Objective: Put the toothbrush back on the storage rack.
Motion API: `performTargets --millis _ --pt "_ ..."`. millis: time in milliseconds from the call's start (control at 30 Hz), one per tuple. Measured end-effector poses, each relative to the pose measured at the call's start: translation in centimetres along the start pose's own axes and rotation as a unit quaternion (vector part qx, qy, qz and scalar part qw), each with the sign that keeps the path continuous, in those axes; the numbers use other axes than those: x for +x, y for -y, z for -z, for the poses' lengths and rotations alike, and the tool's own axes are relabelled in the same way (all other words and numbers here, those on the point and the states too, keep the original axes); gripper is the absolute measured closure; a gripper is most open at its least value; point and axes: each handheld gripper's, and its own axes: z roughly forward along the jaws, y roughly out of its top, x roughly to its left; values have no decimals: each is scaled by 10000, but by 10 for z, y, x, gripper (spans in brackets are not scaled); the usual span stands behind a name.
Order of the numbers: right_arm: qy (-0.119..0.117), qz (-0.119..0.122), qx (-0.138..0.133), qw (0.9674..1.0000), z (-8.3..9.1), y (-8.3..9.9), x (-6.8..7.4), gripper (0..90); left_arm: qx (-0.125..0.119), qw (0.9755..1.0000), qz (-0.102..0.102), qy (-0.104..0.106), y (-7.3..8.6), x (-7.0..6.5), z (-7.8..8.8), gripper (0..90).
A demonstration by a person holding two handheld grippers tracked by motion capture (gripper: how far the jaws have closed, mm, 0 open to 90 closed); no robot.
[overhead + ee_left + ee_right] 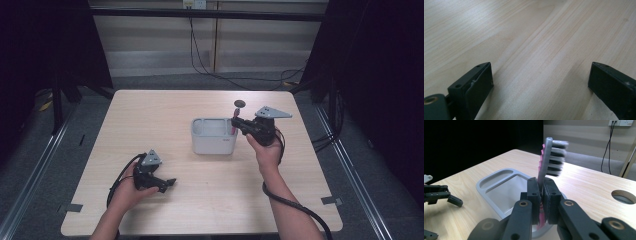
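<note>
right gripper point(541, 195) clamping toothbrush point(550, 157) — bristles visible up close, above holder point(499, 187)

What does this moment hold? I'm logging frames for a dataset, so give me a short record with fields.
surface: wooden table
container: grey holder, near mid-table
hole: round opening in table, behind holder
left gripper: open, holding nothing, low over bare wood
right gripper: shut on toothbrush
toothbrush: pink and grey, upright, bristle head up, above the holder's right end
</note>
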Motion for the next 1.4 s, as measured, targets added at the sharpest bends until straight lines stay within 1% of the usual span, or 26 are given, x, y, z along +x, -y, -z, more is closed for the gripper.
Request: performTargets --millis 867,1400 --pt "-11 -31 51 10000 0 7 0 849 4 10000 3 -1 0 0 0 54" --pt "-11 -50 30 10000 2 9 -1 847 -2 10000 2 0 0 0 0 54"
